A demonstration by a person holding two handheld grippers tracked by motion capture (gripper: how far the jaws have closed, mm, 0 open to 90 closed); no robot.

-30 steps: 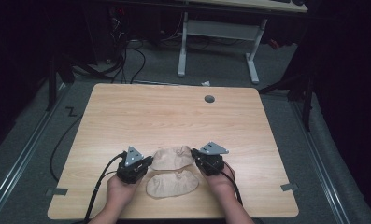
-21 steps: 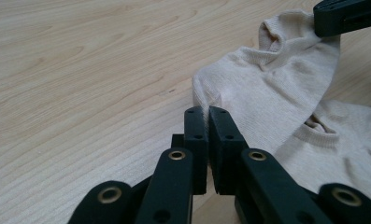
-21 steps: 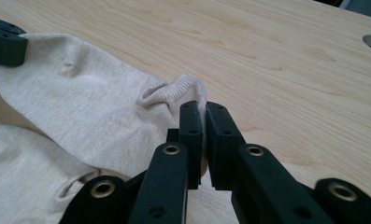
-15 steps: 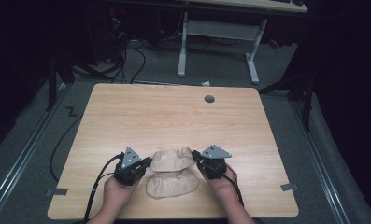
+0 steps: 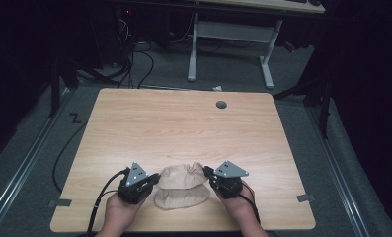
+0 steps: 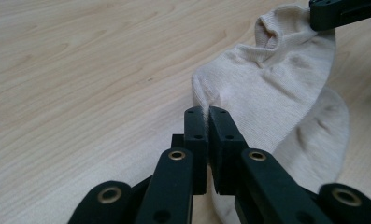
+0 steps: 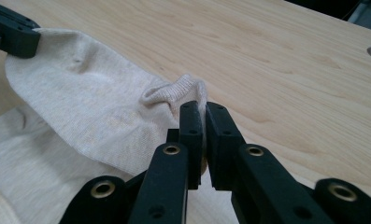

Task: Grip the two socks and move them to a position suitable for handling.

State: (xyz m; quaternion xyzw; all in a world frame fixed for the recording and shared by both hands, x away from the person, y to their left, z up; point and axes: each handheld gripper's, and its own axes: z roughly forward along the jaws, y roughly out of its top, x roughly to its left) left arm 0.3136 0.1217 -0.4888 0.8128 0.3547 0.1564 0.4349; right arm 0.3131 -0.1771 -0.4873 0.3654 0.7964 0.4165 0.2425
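A beige sock point(image 5: 183, 176) is stretched between my two grippers near the table's front edge. It lies partly over a second beige sock point(image 5: 181, 197). My left gripper point(image 5: 156, 179) is shut on the upper sock's left end, and the left gripper view shows the cloth point(image 6: 272, 84) pinched between the pads. My right gripper point(image 5: 207, 173) is shut on the ribbed cuff point(image 7: 174, 91) at the right end. Across the sock, the right gripper point(image 6: 342, 11) appears in the left gripper view and the left gripper point(image 7: 10, 35) in the right gripper view. The lower sock point(image 6: 323, 140) rests flat on the wood.
The wooden table point(image 5: 183, 128) has a round cable hole point(image 5: 221, 104) near its far edge. A white desk frame point(image 5: 228, 44) and floor cables point(image 5: 134, 54) lie beyond the table. Bare wood spreads ahead of both grippers.
Both hands have drawn back toward the near edge of the table, carrying the upper sock with them so that it overlaps the lower sock more.
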